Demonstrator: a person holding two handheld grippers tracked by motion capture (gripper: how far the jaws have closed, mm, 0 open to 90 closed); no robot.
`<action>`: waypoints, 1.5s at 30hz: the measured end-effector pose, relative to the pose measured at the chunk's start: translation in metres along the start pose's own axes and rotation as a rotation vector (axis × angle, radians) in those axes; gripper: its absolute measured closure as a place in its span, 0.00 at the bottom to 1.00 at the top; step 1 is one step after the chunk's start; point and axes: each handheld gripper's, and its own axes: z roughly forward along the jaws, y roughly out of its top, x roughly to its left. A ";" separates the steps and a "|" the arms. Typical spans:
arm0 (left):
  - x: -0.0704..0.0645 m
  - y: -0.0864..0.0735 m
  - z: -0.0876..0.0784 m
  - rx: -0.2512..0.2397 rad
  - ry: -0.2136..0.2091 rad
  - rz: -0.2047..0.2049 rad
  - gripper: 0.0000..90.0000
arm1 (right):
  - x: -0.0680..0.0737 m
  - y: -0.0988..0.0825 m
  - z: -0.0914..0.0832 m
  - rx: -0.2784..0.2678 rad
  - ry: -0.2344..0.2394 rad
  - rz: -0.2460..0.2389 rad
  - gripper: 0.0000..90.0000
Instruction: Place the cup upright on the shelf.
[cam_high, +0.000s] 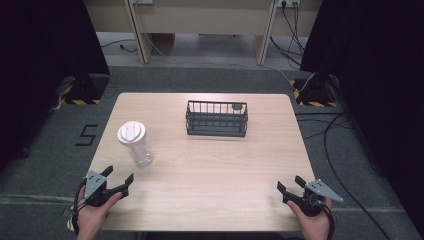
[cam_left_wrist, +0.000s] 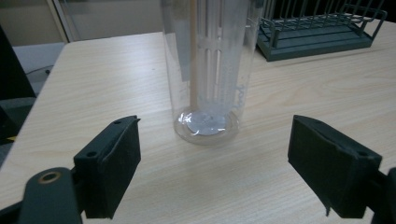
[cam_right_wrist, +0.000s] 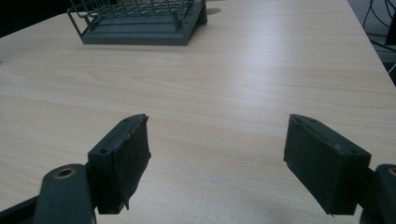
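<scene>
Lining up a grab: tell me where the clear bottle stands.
In the high view the bottle stands upright on the table's left side, just ahead of the left gripper, left of the rack.

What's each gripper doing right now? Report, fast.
Left gripper: open, empty, facing the clear bottle.
Right gripper: open, empty, over bare table.

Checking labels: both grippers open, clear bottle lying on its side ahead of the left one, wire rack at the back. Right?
Not quite. The clear bottle stands upright, white lid on top, as the high view shows. The rest holds: left gripper and right gripper are open, and the wire rack sits at the back.
</scene>
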 end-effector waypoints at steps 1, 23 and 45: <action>0.000 0.000 0.000 -0.003 0.000 -0.002 0.18 | 0.000 0.000 0.000 -0.001 0.001 0.000 0.25; -0.003 0.023 0.030 -0.011 -0.036 0.014 0.16 | 0.001 0.000 0.000 0.002 0.001 -0.008 0.25; 0.000 0.033 0.078 0.013 -0.012 0.012 0.16 | 0.001 0.000 0.001 0.013 0.000 -0.010 0.25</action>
